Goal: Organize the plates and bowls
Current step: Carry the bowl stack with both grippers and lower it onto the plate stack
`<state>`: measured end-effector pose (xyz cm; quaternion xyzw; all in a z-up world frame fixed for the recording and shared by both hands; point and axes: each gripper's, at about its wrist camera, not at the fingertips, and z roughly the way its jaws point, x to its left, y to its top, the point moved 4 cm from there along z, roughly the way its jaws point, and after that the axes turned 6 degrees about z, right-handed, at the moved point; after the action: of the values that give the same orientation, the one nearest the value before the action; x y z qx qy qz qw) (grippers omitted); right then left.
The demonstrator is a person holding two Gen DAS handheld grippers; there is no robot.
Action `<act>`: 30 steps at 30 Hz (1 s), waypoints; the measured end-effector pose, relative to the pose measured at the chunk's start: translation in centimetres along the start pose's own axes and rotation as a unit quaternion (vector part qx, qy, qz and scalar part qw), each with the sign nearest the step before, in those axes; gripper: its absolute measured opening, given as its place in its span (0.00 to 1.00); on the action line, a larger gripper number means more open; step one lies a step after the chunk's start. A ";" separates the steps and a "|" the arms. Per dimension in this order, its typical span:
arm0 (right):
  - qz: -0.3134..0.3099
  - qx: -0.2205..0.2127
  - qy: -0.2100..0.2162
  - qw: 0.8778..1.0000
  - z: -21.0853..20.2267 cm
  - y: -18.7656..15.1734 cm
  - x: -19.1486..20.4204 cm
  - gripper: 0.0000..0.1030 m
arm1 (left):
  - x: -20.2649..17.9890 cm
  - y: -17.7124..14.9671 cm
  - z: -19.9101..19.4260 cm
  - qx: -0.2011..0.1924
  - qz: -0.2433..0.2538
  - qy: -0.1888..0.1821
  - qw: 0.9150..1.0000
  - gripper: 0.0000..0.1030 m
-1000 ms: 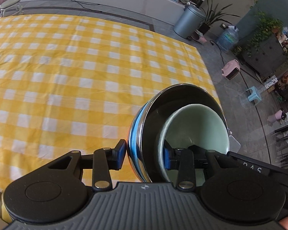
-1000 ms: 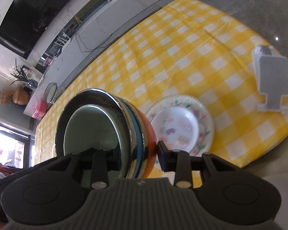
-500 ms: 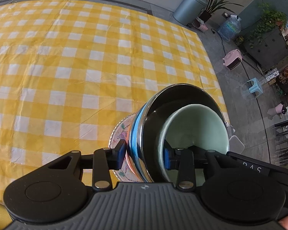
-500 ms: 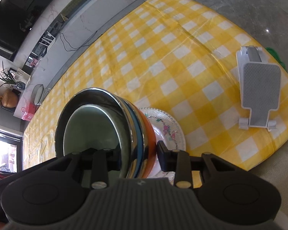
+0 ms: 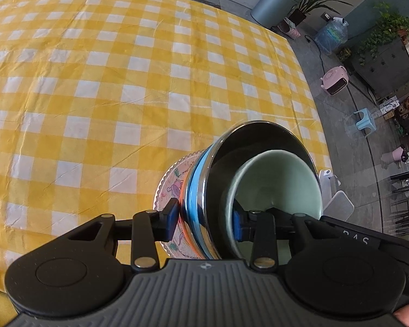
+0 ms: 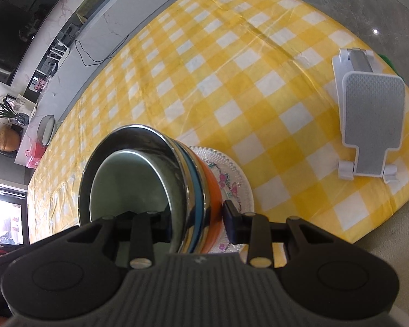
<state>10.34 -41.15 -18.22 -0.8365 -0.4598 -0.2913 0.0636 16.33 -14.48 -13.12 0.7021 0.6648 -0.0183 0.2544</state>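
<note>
Lowered over the plate, bowl stack — both hand-held grippers clamp its rim.

A yellow-and-white checked tablecloth covers the table. Beyond it lies grey stone floor with a grey bin, potted plants, a water jug and a blue stool. A black television hangs on the marbled wall.
</note>
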 end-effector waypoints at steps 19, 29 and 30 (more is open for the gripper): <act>-0.002 -0.001 0.007 1.000 -0.2 -0.5 -0.2 0.41 | -0.4 0.2 -0.5 -0.019 0.011 0.007 1.000 0.50; -0.022 -0.009 -0.006 1.000 -0.6 -0.8 0.0 0.63 | -0.5 0.2 -1.9 -0.038 0.033 0.021 0.999 0.61; -0.023 -0.011 -0.009 1.000 -0.8 -0.8 0.1 0.64 | -0.5 0.2 -2.3 -0.043 0.035 0.020 0.998 0.61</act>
<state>9.36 -40.87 -17.60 -0.8286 -0.4766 -0.2903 0.0440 15.77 -14.09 -10.81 0.7137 0.6450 0.0331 0.2711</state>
